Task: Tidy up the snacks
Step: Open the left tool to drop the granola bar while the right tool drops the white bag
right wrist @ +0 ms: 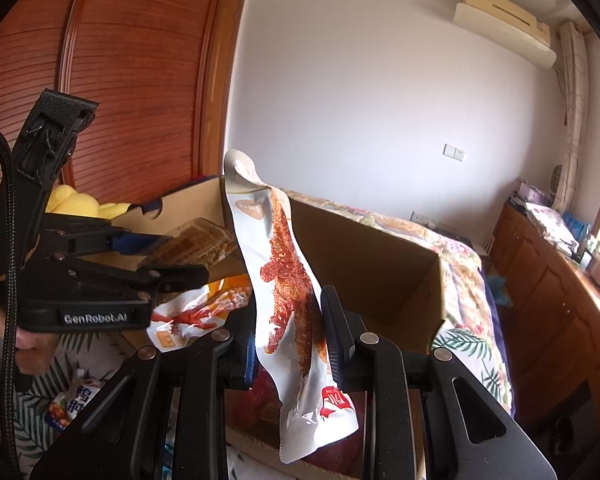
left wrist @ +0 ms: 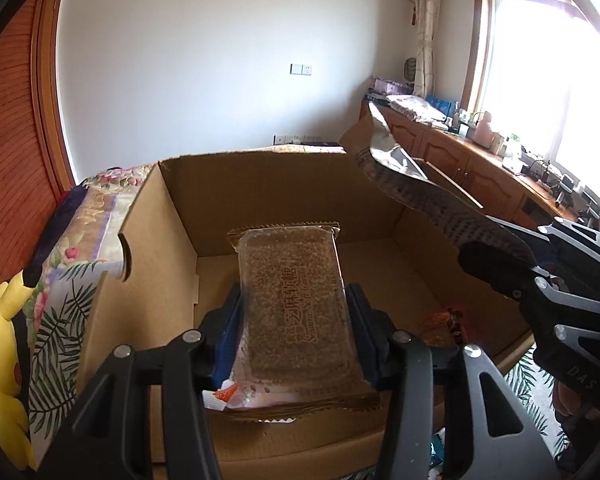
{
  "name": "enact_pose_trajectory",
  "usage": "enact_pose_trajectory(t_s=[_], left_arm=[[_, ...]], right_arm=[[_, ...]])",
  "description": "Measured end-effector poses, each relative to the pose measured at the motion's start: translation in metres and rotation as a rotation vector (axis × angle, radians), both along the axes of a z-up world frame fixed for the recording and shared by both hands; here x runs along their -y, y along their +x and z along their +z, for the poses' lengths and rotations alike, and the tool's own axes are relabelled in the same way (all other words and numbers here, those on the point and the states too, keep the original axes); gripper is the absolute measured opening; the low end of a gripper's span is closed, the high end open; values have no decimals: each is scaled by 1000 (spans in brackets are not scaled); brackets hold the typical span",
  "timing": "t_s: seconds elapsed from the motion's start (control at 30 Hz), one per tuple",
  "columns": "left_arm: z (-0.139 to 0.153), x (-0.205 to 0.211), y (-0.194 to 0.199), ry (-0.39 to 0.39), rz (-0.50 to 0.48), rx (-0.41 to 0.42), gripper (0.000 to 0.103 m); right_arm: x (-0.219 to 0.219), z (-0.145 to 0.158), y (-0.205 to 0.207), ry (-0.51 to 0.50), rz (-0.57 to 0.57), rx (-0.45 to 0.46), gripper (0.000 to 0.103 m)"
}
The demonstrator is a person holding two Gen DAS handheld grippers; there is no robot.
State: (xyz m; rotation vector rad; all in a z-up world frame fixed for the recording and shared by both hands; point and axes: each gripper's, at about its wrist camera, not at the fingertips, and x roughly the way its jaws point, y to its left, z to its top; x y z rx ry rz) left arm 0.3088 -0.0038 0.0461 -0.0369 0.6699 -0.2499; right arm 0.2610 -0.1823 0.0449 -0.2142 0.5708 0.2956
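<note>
Left wrist view: left gripper (left wrist: 294,320) clenched on a sesame soft candy pack (left wrist: 296,304), fingers pressing its two long edges. Pack is clear-fronted with gold-brown crimped ends, held lengthwise over the open cardboard box (left wrist: 260,184), above the box floor. An orange-and-white packet (left wrist: 226,394) shows under the near end of the candy pack; another orange-red packet (left wrist: 446,322) lies on the box floor to the right. Right gripper (left wrist: 496,256) enters from the right edge, grasping a silver-backed snack pouch (left wrist: 396,168) that sticks up and leftward over the box's right wall. Box sits on a floral bedspread (left wrist: 96,216). Yellow Pikachu plush (left wrist: 0,344) at left, beside the box.

Right wrist view: right gripper (right wrist: 288,332) closed on the snack pouch (right wrist: 284,280), white with a red fried-snack print, standing nearly upright with its top curling over; its lower end hangs below the fingers. Pouch is over the near edge of the cardboard box (right wrist: 372,264). Left gripper (right wrist: 172,256) at left, holding the sesame candy pack (right wrist: 196,246) over the box. A white-orange packet (right wrist: 196,312) lies below it inside the box. A blue-and-white packet (right wrist: 70,402) lies outside the box on the bedspread (right wrist: 460,264). Plush (right wrist: 80,202) visible behind the left gripper.
</note>
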Motion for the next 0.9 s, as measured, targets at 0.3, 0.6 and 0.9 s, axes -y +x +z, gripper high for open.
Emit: enact_pose_trajectory(t_s=[0.3,0.6,0.9], left_arm=[[0,-5,-2,-5,27,16,57],[2,-4,-8,16,29,38,58],[7,-4,-19,29,29,60,58]], right_arm=[[7,-12,20,40,5,-86,26],[7,-19,21,42,6,-122,26],[9,-14,19,69,-8,-109,31]])
